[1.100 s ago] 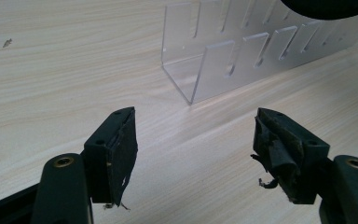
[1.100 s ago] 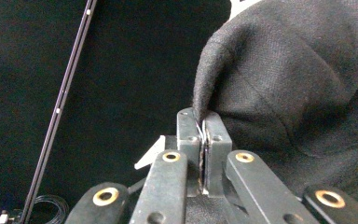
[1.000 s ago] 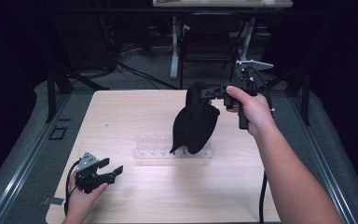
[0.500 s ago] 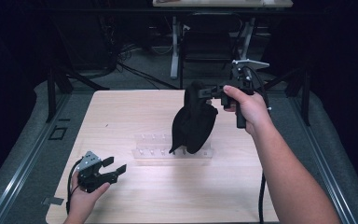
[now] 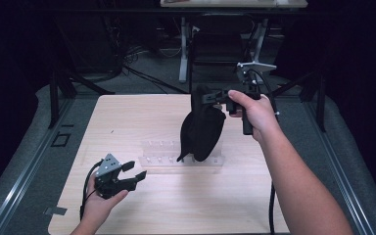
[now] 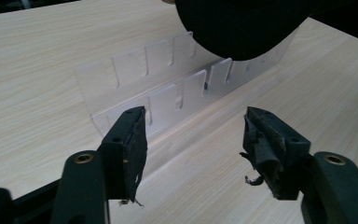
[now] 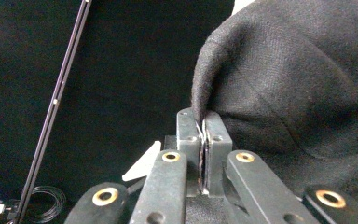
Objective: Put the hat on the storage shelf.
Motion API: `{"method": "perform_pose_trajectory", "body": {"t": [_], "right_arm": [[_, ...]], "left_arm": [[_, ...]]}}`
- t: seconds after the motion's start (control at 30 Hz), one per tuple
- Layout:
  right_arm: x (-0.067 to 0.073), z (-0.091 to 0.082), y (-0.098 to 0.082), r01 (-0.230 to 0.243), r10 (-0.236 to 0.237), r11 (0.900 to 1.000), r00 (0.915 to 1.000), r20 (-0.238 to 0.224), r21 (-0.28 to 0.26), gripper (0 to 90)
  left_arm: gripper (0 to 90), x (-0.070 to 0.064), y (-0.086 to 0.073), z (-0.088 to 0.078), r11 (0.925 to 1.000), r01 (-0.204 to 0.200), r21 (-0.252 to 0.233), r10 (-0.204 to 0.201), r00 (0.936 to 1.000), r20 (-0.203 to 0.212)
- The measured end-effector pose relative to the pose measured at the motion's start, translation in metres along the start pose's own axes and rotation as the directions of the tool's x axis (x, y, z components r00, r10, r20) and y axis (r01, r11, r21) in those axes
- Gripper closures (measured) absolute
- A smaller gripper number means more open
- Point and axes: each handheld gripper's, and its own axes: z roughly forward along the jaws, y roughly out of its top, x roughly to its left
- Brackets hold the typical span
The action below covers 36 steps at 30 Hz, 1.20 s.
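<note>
A black cloth [image 5: 201,129] is held hanging lengthwise above the clear rack [image 5: 162,155] by the clamped right gripper [image 5: 209,97], the empty left gripper [image 5: 136,170], jaws just narrowing, lying nearer the rack.

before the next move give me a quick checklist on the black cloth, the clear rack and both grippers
1. Right hand-held gripper clamped on the black cloth's edge: ok.
2. Cloth lifted, hanging over the clear rack: ok.
3. Cloth's lower end free of the rack's slots: cannot tell.
4. Left hand-held gripper holding nothing: ok; its jaws have just been closing, nothing between them.
5. Left gripper apart from the rack, pointing at it: ok.
</note>
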Motion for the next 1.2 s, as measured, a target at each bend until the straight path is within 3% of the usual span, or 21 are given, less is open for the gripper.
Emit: {"method": "perform_pose_trajectory", "body": {"t": [0.27, 0.47, 0.93, 1.2], "right_arm": [[0.003, 0.007, 0.000, 0.007, -0.007, 1.000, 0.9999, -0.013, 0.003, 88.0], [0.003, 0.011, -0.001, 0.010, -0.010, 1.000, 0.9997, -0.022, 0.000, 88.0], [0.006, 0.022, -0.002, 0.011, -0.011, 1.000, 0.9986, -0.052, -0.001, 87.9], [0.008, 0.029, -0.001, 0.015, -0.015, 1.000, 0.9979, -0.063, 0.002, 87.9]], "left_arm": [[46.3, -0.008, 0.017, 0.011, 0.9999, -0.011, -0.009, 0.011, 0.9996, 0.025], [52.7, -0.018, 0.031, 0.022, 0.9991, -0.043, -0.008, 0.043, 0.9978, 0.050], [54.6, -0.042, 0.050, 0.047, 0.9949, -0.100, -0.009, 0.101, 0.9878, 0.119], [54.7, -0.052, 0.055, 0.054, 0.9926, -0.122, -0.005, 0.121, 0.9836, 0.134]]}}
